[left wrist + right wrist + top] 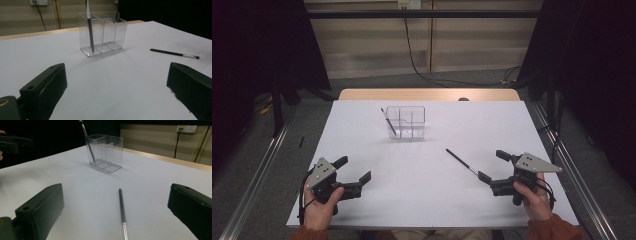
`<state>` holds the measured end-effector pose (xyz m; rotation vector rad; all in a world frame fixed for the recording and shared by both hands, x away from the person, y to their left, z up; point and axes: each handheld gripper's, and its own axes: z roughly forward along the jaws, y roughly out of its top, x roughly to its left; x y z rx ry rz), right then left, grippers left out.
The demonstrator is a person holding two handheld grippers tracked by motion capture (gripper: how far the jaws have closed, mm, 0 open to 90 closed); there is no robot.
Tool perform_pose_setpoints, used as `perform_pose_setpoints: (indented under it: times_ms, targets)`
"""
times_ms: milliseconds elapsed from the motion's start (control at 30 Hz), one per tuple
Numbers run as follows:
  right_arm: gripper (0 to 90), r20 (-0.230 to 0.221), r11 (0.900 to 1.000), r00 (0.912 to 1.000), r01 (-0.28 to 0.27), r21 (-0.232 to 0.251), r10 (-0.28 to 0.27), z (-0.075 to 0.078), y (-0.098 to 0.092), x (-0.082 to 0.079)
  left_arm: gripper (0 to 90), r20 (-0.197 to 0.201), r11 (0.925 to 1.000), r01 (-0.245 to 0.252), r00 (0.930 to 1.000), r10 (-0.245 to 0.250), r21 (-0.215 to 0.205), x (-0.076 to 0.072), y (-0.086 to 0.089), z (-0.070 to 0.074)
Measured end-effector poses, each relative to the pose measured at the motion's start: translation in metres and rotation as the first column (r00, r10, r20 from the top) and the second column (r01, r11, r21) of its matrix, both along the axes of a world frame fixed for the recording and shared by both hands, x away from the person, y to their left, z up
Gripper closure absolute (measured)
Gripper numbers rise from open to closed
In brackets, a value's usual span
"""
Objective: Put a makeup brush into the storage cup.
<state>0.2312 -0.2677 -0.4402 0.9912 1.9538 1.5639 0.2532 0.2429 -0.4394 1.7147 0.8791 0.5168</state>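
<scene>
A wide white bench [422, 165] carries everything, with a strip of bare wood along its far edge. Toward the far middle of it stands a clear plastic organiser [406, 122], upright, split by inner walls into compartments. In the high view its leftmost compartment holds a slim dark brush [388, 120] that leans with its upper end tipped out past the left rim; the left gripper view shows the same brush standing in the end compartment nearest that camera.

The left tongs [356, 170] sit at the near left of the bench, held in the person's left hand [319, 207], jaws spread wide with nothing between them. The right tongs [493, 166] sit at the near right in the right hand [532, 197], likewise released and empty, the jaws pointing toward the bench's middle.

A second brush [461, 161] lies flat on the bench, well apart from the organiser and just beyond the right tongs. In the right gripper view this brush [122, 212] lies between the two open jaws, its dark handle pointing away toward the organiser and its metal ferrule end nearest the camera, touching neither jaw.
</scene>
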Motion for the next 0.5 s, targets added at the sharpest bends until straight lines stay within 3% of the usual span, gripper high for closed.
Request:
perform_pose_setpoints:
  times_ms: [300,500]
  targets:
    - [0.4,0.023,0.999,0.9993,0.029,-0.023,-0.028,0.010,0.003,0.008,2.9,0.000,1.0000,0.005,1.0000,-0.005,-0.009,-0.001,-0.002,0.000]
    - [1.4,0.005,0.998,0.9985,0.055,-0.040,-0.055,0.013,0.007,0.017,2.9,0.008,0.9999,0.010,0.9999,-0.010,0.004,-0.001,-0.004,0.001]
